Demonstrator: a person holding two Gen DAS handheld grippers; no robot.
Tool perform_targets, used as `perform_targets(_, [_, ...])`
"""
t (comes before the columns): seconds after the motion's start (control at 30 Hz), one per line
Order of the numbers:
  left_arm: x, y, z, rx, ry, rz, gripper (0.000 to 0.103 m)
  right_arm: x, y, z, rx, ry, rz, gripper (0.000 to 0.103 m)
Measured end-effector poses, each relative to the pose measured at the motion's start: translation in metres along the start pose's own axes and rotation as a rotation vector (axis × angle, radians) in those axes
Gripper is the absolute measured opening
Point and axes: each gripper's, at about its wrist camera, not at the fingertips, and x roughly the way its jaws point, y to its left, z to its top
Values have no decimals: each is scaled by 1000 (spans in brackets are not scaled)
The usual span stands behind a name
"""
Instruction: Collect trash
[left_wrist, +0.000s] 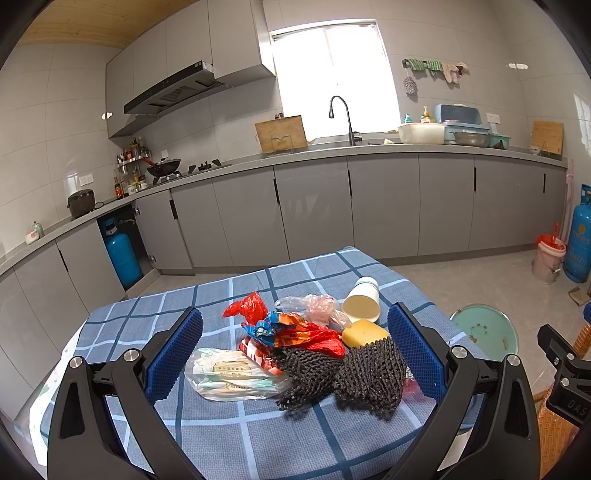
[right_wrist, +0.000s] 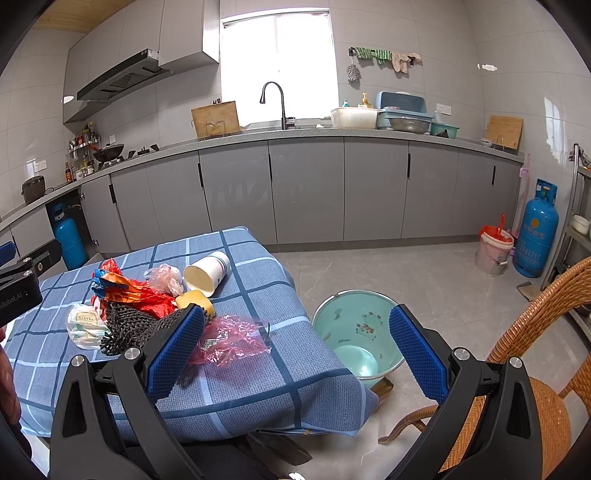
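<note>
the left tool (left_wrist: 295, 354) hangs with its blue pads spread wide over the trash heap on the checked desk (left_wrist: 229, 439), gripping nothing. between the pads lie a black mesh net (left_wrist: 332, 373), partly covering a yellow sponge (left_wrist: 364, 332), a red wrapper (left_wrist: 295, 330) and a clear printed packet (left_wrist: 229, 376) whose lettering is too blurred to read. a tipped paper cup (left_wrist: 362, 301) lies behind. the right tool (right_wrist: 295, 350) is also spread apart; its left pad hides part of the net, beside a pink film (right_wrist: 232, 339). the teal basin (right_wrist: 354, 332) stands on the floor, its near side cut off by the desk edge.
</note>
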Motion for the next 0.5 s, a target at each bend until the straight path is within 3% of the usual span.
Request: perform_targets(0.5, [0, 0, 1, -2, 3, 0, 99, 1, 3, -3, -4, 3, 1, 98])
